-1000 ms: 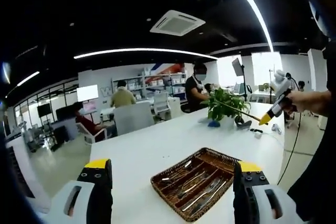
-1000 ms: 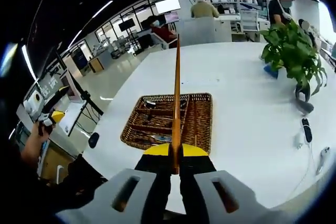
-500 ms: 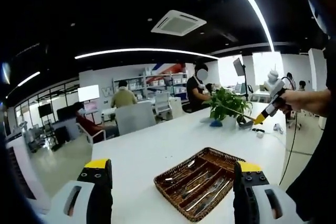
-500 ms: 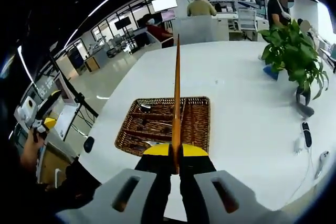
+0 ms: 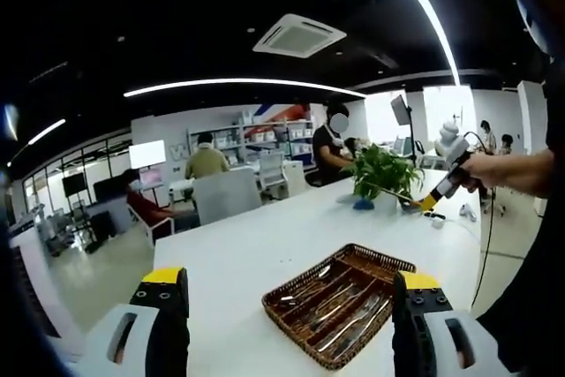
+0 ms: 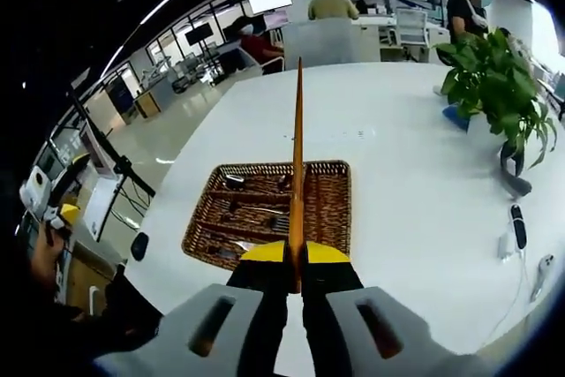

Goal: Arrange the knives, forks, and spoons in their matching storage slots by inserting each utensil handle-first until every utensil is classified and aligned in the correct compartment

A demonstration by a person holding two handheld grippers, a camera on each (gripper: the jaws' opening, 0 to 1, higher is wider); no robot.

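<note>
A brown wicker cutlery tray (image 5: 388, 264) (image 6: 341, 209) lies on the white table (image 5: 265, 249), divided into long slots. Metal forks and spoons (image 6: 256, 216) lie in them. My right gripper (image 6: 297, 258) is shut on a long, thin orange-brown stick (image 6: 297, 156) that points straight ahead, high above the tray. In the left gripper view, that right gripper (image 5: 434, 195) is held by a hand at the right, near the plant. My left gripper (image 5: 290, 306) stands open, with nothing between its jaws, short of the tray. It appears small at the left edge (image 6: 64, 214) of the right gripper view.
A potted green plant (image 6: 494, 94) (image 5: 381, 174) stands at the far right of the table. Small devices and a cable (image 6: 516, 227) lie near the right edge. Several people sit or stand at desks beyond the table's far end.
Both views have shifted slightly with the hands. In the left gripper view, the right gripper with its stick has drifted a little left and farther off. Neither gripper's state has changed.
</note>
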